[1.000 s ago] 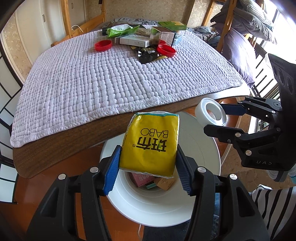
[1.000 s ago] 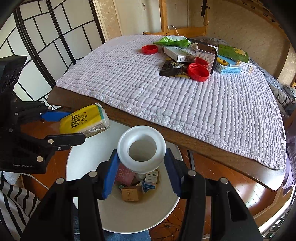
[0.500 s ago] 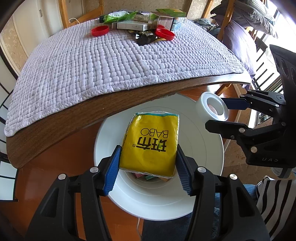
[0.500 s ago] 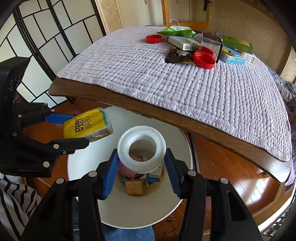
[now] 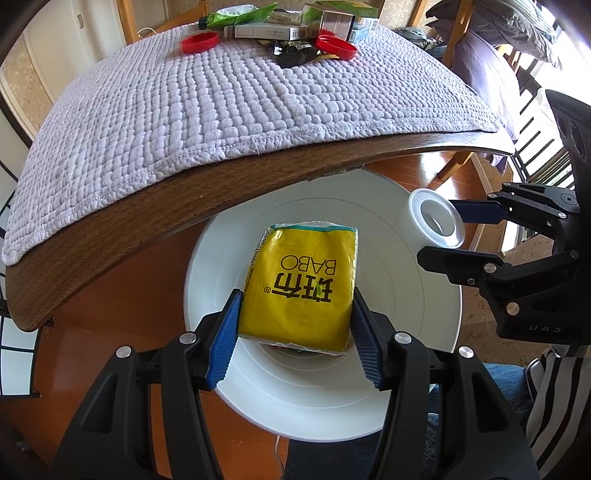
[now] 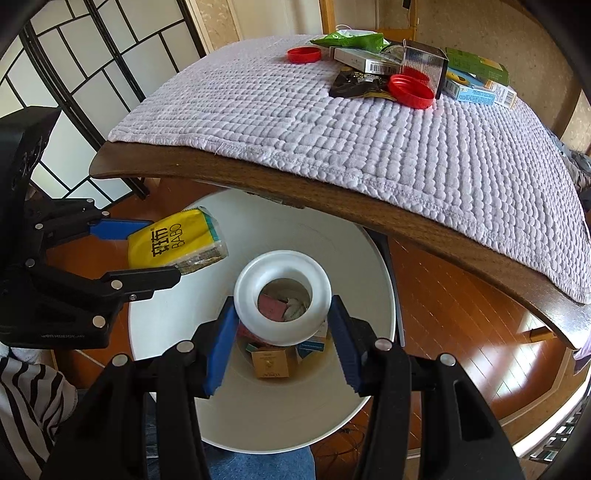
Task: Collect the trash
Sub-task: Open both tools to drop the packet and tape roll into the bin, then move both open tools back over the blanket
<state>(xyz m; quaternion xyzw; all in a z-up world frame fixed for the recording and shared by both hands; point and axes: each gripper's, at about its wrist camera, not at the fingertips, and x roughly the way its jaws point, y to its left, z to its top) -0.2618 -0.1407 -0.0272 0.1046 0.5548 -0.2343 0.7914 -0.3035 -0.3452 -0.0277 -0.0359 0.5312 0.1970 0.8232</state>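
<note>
My left gripper [image 5: 295,325] is shut on a yellow tissue pack [image 5: 301,284] and holds it over the mouth of a white trash bin [image 5: 424,280]. My right gripper [image 6: 282,332] is shut on a white tape ring [image 6: 282,299] and holds it over the same bin [image 6: 373,258]. Each gripper shows in the other's view: the right one [image 5: 439,236] with the ring [image 5: 436,218], the left one [image 6: 162,251] with the pack [image 6: 173,243]. Boxes and wrappers [image 6: 271,363] lie at the bin's bottom.
The bin stands on a wood floor [image 6: 461,306] under the front edge of a table with a lilac quilted cover [image 5: 240,103]. More trash lies at the table's far side: red lids [image 6: 412,90], boxes [image 6: 364,61], a green bag [image 5: 240,16], a dark wrapper [image 5: 295,55].
Both grippers have moved down and nearer to the bin, below the table edge, with the pack and the ring still held.
</note>
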